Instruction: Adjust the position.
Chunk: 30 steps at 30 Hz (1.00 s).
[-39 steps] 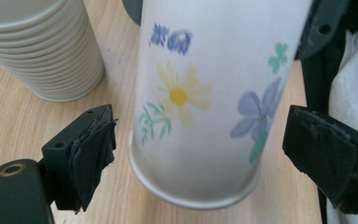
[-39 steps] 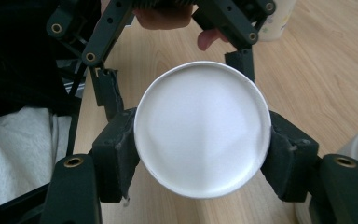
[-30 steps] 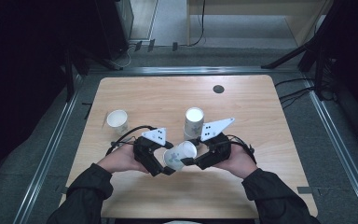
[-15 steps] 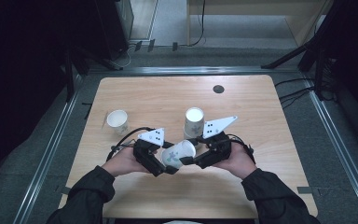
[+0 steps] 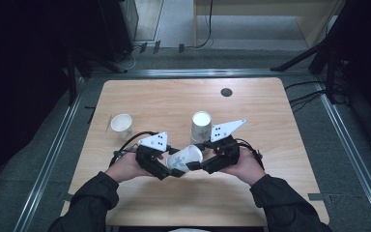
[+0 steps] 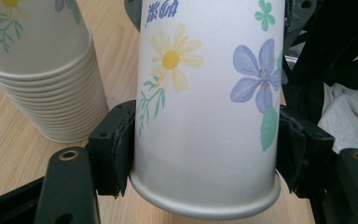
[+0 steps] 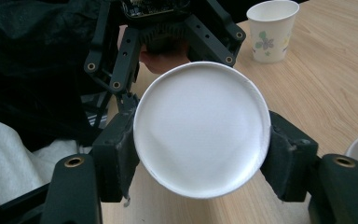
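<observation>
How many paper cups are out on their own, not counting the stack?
2: one cup lies sideways between the left claw and the right claw, both shut on it; one lone cup stands upright at the table's left. The stack may hide more.

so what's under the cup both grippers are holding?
Bare wooden table under the held cup; it hangs sideways between the left gripper and right gripper. Its inside is hidden.

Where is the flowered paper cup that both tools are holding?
In the high view the flowered cup lies sideways near the table's front edge, between the left tool and right tool, just before the cup stack.
</observation>
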Tool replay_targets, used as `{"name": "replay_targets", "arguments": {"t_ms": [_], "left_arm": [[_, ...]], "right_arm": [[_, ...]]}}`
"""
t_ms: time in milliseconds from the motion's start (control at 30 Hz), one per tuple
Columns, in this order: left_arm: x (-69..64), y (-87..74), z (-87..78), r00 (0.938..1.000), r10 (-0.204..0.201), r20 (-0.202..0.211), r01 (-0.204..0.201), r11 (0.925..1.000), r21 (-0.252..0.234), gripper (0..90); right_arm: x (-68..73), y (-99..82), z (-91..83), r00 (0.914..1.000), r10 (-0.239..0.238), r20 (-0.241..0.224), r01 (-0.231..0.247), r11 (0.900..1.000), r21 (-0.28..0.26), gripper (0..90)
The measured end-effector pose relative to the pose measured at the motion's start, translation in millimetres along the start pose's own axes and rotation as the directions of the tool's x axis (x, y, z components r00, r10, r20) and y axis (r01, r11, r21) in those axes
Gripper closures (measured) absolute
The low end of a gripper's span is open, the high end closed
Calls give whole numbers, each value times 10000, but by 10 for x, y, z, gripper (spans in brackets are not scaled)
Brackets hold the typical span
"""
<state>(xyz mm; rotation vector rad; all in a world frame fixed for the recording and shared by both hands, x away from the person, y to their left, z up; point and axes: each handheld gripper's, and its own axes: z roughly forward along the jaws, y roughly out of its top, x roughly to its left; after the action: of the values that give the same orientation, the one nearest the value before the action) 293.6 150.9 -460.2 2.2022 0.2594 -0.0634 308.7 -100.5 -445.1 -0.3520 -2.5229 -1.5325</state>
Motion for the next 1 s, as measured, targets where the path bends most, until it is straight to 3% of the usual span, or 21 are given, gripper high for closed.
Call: {"name": "replay_targets", "arguments": {"t_ms": [333, 533, 633, 833, 1000], "left_arm": [[10, 1, -13, 9999, 12, 134, -13, 10000, 85, 338], [57, 18, -133, 9999, -111, -15, 111, 9999, 97, 336], [74, 22, -203, 9999, -145, -73, 146, 9997, 214, 335], [100, 34, -231, 9999, -139, 47, 132, 9930, 1174, 335], [84, 54, -143, 9999, 108, 93, -125, 9773, 2113, 334]], "right_arm": [[-7, -10, 1, 10000, 35, -94, -34, 9999, 103, 349], [1, -21, 35, 9996, -251, 151, 244, 9988, 416, 224], [5, -40, 53, 9985, -336, 421, 304, 9967, 753, 217], [16, -61, 81, 9950, -658, 747, 576, 9925, 1078, 217], [21, -76, 104, 9944, -676, 808, 577, 9912, 1195, 219]]}}
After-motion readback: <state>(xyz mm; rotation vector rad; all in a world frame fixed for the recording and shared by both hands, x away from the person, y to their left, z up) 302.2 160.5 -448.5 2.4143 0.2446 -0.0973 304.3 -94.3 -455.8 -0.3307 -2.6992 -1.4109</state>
